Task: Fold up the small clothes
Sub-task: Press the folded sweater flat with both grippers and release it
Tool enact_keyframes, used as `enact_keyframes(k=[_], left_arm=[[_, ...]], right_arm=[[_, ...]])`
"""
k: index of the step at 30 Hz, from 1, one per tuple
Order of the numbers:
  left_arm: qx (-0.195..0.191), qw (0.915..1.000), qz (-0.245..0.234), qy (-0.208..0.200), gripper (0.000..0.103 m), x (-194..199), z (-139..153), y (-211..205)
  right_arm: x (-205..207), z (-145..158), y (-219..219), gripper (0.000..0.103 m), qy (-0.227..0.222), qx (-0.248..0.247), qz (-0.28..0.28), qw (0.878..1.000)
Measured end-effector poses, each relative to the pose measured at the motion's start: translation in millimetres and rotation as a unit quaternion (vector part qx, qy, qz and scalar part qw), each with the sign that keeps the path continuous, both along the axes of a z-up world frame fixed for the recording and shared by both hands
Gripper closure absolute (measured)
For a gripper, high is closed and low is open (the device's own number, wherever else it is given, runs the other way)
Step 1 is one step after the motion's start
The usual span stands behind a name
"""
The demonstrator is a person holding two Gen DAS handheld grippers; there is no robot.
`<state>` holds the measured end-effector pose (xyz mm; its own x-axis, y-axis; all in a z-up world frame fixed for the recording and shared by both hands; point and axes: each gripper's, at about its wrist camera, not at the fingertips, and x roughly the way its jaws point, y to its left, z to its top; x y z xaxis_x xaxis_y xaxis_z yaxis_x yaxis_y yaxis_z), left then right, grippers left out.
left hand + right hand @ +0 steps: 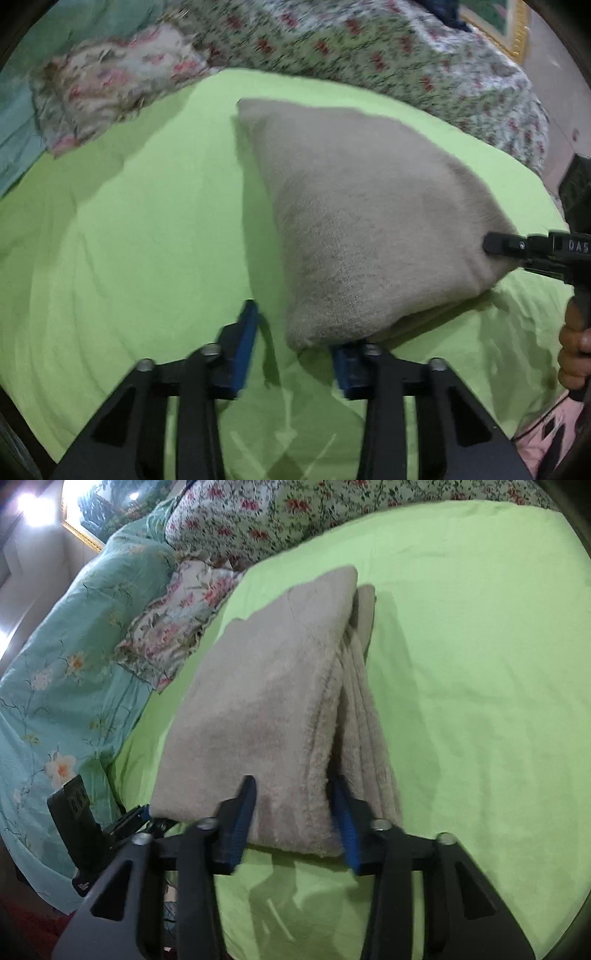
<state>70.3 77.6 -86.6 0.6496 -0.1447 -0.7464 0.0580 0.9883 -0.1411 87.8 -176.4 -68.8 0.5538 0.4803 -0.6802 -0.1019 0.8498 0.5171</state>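
Folded beige fleece garment (pixel 369 221) lies on the green sheet (pixel 129 240) of the bed, with several stacked layers visible along its edge in the right wrist view (pixel 258 720). The left gripper (pixel 293 354) has its jaws set wide; one blue pad (pixel 243 350) is clear of the fabric, the other is partly hidden under the garment's near corner. The right gripper (pixel 293 819) has its jaws spread around the thick near end of the garment, one pad on the top face and one against the layered edge; whether they clamp it cannot be told. In the left wrist view the right gripper (pixel 495 245) enters from the side, its tip touching the garment's corner, and the letters "DAS" are legible on its body. A floral quilt (pixel 369 48) and a ruffled floral pillow (pixel 173 627) border the sheet, beside a teal floral cover (pixel 55 664). A framed picture (pixel 96 513) hangs on the wall behind.
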Motion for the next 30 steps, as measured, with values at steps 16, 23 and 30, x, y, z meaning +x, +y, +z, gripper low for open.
enact_keyframes(k=[16, 23, 30], left_arm=[[0.046, 0.9975, 0.035, 0.040, 0.097, -9.6, 1.3, -20.7], [-0.032, 0.9982, -0.033, 0.038, 0.096, -35.8, 23.6, 2.5], [-0.095, 0.9908, -0.093, -0.026, 0.095, -24.4, 66.9, 7.0]], right_arm=[[11.7, -7.1, -15.4, 0.096, 0.014, -0.145, -0.006, 0.989], [1.8, 3.1, -29.4, 0.075, 0.031, -0.123, -0.010, 0.992], [19.9, 41.7, -56.9, 0.059, -0.011, -0.006, -0.040, 0.999]])
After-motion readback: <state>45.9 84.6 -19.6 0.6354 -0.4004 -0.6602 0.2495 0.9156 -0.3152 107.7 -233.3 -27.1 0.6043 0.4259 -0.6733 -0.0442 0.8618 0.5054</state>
